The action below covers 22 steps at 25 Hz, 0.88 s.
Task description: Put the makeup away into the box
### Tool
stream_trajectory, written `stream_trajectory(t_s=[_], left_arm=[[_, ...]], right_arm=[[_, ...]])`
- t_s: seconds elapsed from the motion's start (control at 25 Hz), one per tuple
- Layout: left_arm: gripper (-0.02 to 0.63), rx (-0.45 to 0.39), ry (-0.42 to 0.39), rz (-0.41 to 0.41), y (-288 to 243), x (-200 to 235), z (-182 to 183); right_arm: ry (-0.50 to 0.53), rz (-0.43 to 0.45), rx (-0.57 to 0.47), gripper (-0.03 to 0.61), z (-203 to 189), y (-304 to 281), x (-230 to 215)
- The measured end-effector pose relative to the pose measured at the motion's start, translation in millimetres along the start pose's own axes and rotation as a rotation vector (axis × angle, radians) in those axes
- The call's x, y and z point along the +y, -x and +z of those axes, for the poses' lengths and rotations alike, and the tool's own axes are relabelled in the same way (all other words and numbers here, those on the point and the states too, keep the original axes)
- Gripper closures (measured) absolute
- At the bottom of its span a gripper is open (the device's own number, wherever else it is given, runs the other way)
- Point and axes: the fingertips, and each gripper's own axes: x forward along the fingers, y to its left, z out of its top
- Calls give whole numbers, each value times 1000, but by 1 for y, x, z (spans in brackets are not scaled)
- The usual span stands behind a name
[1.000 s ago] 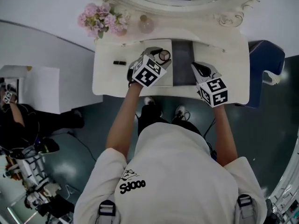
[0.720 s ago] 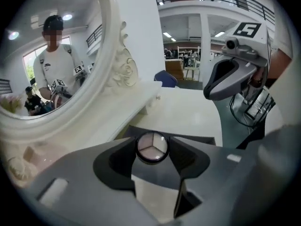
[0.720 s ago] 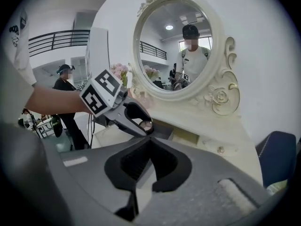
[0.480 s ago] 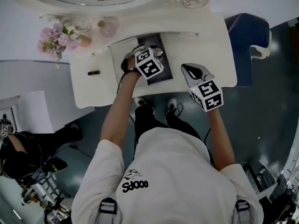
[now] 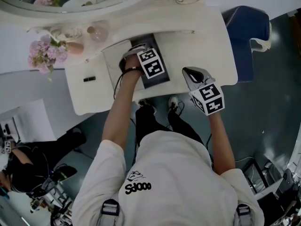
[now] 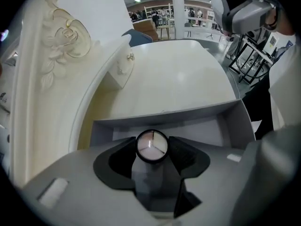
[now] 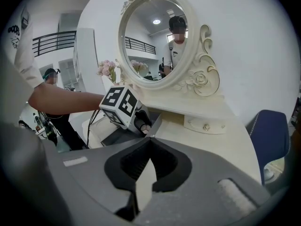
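Note:
A round black-rimmed compact with pale powder sits clamped between the jaws of my left gripper. It hangs just over the inside of the open grey box. From the head view, the left gripper points steeply down into that box on the cream vanity table. My right gripper hovers over the table's right half, shut and empty; its jaws meet at the tips. A small black makeup stick lies at the table's left.
Pink flowers and a glass bottle stand at the back left under the oval mirror. A blue chair is right of the table. A drawer knob faces the right gripper. A seated person is on the floor, left.
My left gripper has rolled and sunk down into the grey box with the compact still in it. The right gripper has drifted a little toward the table's right front edge.

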Motion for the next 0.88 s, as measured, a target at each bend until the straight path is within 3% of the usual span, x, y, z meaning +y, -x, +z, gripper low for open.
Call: stream_trajectory(t_s=[0.28,0.44,0.68,0.88], left_arm=[[371,37,-13,15,-6,0,-4],[370,-9,19,37,1,2,-1],[425,-212,223,111,55,9,0],[445,-323,365,187,118,8,-31]], right_arm=[[-6,-23,8,577,-1,1,-2],[5,-32,-3,577,6,8,0],[37,-22,-38,577,25,19,6],[73,21,-64,577,49,12,26]])
